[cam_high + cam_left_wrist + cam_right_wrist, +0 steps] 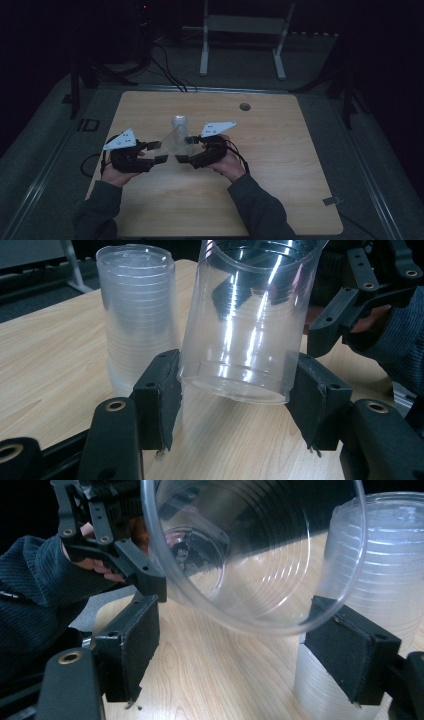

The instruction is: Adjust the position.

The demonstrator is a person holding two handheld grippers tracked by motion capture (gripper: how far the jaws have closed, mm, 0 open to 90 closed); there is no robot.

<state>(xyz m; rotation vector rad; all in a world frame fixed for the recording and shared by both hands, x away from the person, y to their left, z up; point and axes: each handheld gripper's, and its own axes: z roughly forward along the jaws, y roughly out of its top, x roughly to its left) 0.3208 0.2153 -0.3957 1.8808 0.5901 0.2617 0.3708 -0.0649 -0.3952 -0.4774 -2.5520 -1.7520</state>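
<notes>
1. A single clear plastic cup is held tilted above the wooden table, roughly midway between the left and right edges and nearer the far edge than the near one; its base points toward the left gripper and its open mouth toward the right gripper.
2. The left gripper pinches the cup at its base end: in the left gripper view both black pads press on the cup's sides, one on each side of the bottom rim.
3. The right gripper has its jaws spread around the cup's mouth end. In the right gripper view the rim sits between the pads; whether the pads actually touch it I cannot tell.
4. A stack of nested clear plastic cups stands upright on the table just behind the held cup, toward the far edge.
5. A small round hole lies near the table's far edge, right of centre.
</notes>
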